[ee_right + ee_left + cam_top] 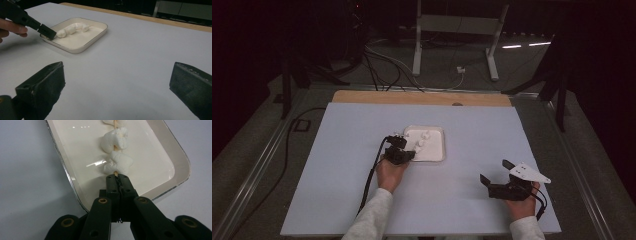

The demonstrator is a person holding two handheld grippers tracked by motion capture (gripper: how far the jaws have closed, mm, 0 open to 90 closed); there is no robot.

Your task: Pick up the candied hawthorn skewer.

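High view: the left gripper [404, 150] sat at the near-left edge of the white tray [438, 155], which lay about mid-table on the pale sheet [337, 165]. The right gripper [497, 175] rested well apart toward the near-right, jaws spread wide w/ nothing between. White lumps in the tray were too small to count here.

Left gripper view: jaws were pinched tight on the near end of a thin wooden skewer [115, 172], which ran away over the tray [180, 165] floor. Marshmallows [117, 163] threaded on it: 2 whole ones plus 1 cut off at the top edge, so 3 showing; more may lie beyond. Judgement: to do this step well, keep the pinch firm and square on the stick, lift or lay it level, and go slow so the pieces don't slide off or drag on the rim.

Right gripper view: own jaws stood wide open, empty, over bare sheet. Farther off, the left gripper [51, 33] held the stick's end at the tray [100, 30] rim; approx. 3 marshmallows [72, 28] in a row.

Count: 1 tray, 1 skewer, 2 grippers.
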